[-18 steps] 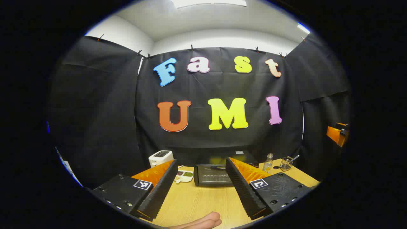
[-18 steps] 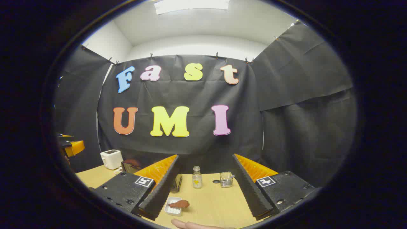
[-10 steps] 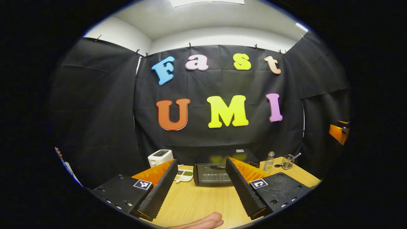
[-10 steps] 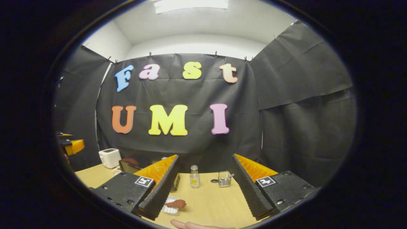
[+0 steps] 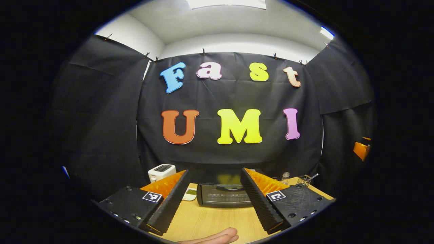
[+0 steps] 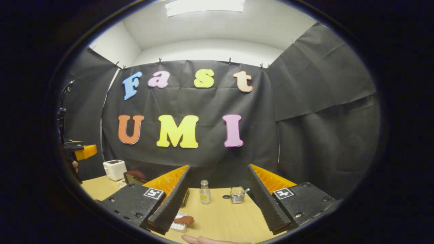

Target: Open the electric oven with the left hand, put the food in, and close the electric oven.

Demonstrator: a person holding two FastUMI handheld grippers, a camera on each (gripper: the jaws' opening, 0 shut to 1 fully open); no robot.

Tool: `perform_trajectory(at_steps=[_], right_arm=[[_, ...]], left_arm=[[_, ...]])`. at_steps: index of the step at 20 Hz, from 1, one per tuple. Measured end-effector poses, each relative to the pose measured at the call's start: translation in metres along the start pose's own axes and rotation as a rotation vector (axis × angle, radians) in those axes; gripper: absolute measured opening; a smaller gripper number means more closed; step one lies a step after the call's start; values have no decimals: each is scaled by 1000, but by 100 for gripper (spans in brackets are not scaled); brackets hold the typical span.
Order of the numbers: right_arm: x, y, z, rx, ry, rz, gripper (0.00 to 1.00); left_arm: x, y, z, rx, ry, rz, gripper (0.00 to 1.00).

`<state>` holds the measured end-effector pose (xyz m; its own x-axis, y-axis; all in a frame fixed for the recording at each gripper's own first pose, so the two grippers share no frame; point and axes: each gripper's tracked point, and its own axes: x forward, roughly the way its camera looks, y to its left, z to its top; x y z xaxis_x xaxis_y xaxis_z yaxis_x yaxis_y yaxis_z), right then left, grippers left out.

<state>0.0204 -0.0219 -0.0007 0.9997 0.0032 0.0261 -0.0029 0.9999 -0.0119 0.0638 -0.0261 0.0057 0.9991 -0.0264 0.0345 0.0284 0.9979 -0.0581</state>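
Left gripper (image 5: pixel 214 200): your fingers stand wide apart with nothing between them, aimed straight at the oven front, not touching it
Oven (image 5: pixel 223 195): black, door shut, toward the back edge of the tabletop (image 5: pixel 203 220), framed between your left fingers; the right gripper view catches a sliver of it behind the left-hand finger
Right gripper (image 6: pixel 217 203): fingers spread wide, empty, hanging above the tabletop's near part
Food (image 6: pixel 184 220): a reddish-brown piece on a small white tray (image 6: pixel 176 226), close to the near edge, just beside and partly hidden by the tip of your right gripper's left-hand finger
Toaster (image 5: pixel 161 172): white, near the back left corner, left of the oven
Small dish (image 5: pixel 190 194): just left of the oven, between it and the toaster
Bottle (image 6: pixel 204 191): toward the back edge, right of the oven, with a wire basket (image 6: pixel 237 195) beside it
Progress: nothing of the task is done yet, judging by the shut door and the food on its tray
Left to do: reach the door handle and pull it open with your left gripper, pick up the food with the right, set it inside, shut the door
Watch for: the handle is hard to make out against the dark front, so line up carefully
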Motion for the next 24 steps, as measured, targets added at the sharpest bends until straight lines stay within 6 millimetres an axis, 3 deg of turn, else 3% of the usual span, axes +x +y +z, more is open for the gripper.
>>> perform_trajectory(at_steps=[4, 13, 18, 20, 22, 24], right_arm=[[5, 0, -5, 35, 25, 42, 100], [14, -30, -8, 21, 31, 32, 100], [16, -38, -20, 39, 67, 36, 100], [16, -43, -22, 37, 72, 31, 100], [16, -47, -22, 31, 80, 26, 100], [14, -47, -22, 21, 87, 30, 100]], left_arm=[[53, -13, -28, 23, 71, -13, 96], [151, -53, -118, 50, 281, -67, 96], [185, -77, -167, 58, 400, -112, 96], [187, -78, -189, 85, 467, -116, 96], [202, -84, -193, 104, 463, -132, 98], [201, -87, -191, 83, 467, -157, 97]])
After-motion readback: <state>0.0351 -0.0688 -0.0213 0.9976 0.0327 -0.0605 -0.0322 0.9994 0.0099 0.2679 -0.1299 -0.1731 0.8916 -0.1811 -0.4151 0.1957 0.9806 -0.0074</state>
